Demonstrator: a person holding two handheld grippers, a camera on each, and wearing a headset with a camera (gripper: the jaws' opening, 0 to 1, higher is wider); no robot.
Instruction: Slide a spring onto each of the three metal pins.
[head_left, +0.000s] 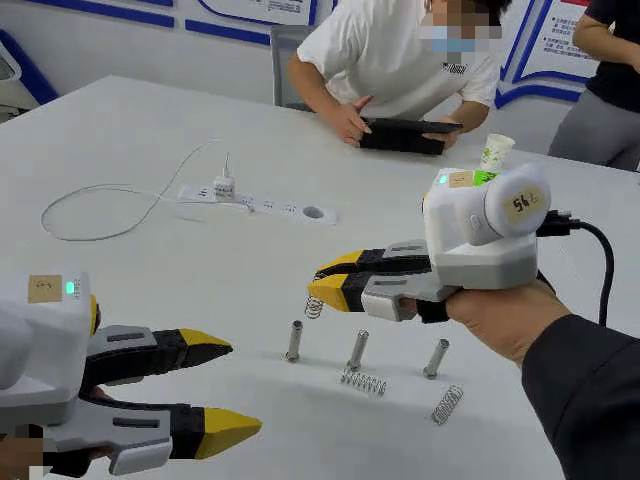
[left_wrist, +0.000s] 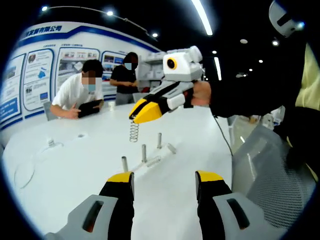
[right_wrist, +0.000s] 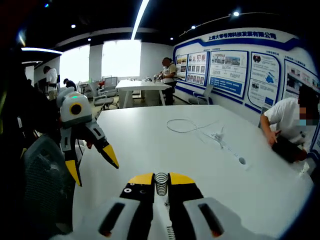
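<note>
Three short metal pins stand upright on the white table: left pin (head_left: 294, 340), middle pin (head_left: 357, 350), right pin (head_left: 436, 358). My right gripper (head_left: 325, 283) is shut on a spring (head_left: 314, 307) that hangs just above and to the right of the left pin; the same spring (right_wrist: 161, 184) stands between its yellow tips. Two more springs lie flat: one (head_left: 364, 381) in front of the middle pin, one (head_left: 447, 404) by the right pin. My left gripper (head_left: 235, 385) is open at the lower left, short of the pins, nothing between its fingers.
A white power strip (head_left: 262, 204) with a looping cable (head_left: 95, 205) lies on the table beyond the pins. A seated person with a black tablet (head_left: 405, 135) and a paper cup (head_left: 496, 152) are at the far edge. Another person stands at the right.
</note>
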